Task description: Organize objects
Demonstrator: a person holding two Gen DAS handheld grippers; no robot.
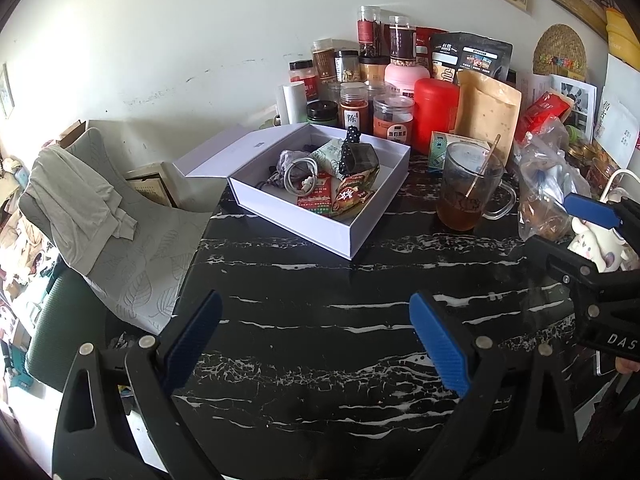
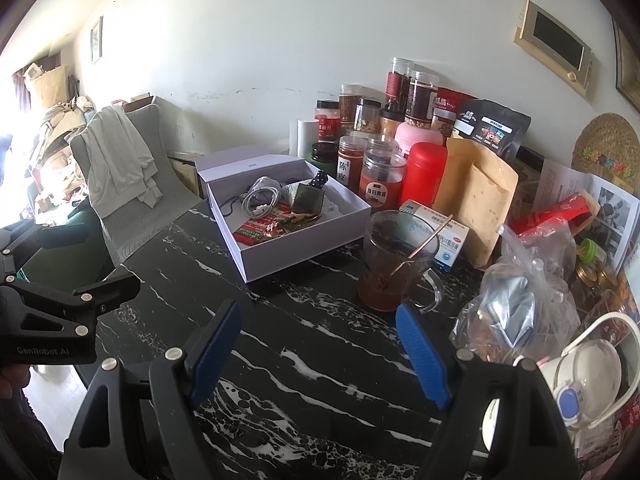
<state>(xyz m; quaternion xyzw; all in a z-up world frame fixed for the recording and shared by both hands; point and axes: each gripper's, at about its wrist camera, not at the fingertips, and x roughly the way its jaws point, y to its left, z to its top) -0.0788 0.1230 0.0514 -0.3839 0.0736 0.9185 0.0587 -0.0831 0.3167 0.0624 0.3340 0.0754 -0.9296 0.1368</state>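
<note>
An open white box stands on the black marble table, lid folded back. Inside lie a coiled white cable, red snack packets and a dark pouch. My left gripper hovers open over bare tabletop in front of the box, nothing between its blue pads. My right gripper is also open and holds nothing, just short of a glass mug of tea with a spoon. Each gripper shows at the edge of the other's view.
Jars, canisters and pouches crowd the back by the wall. A clear plastic bag, a white toy figure and a face mask sit at the right. A cloth-draped chair stands beside the table's left edge.
</note>
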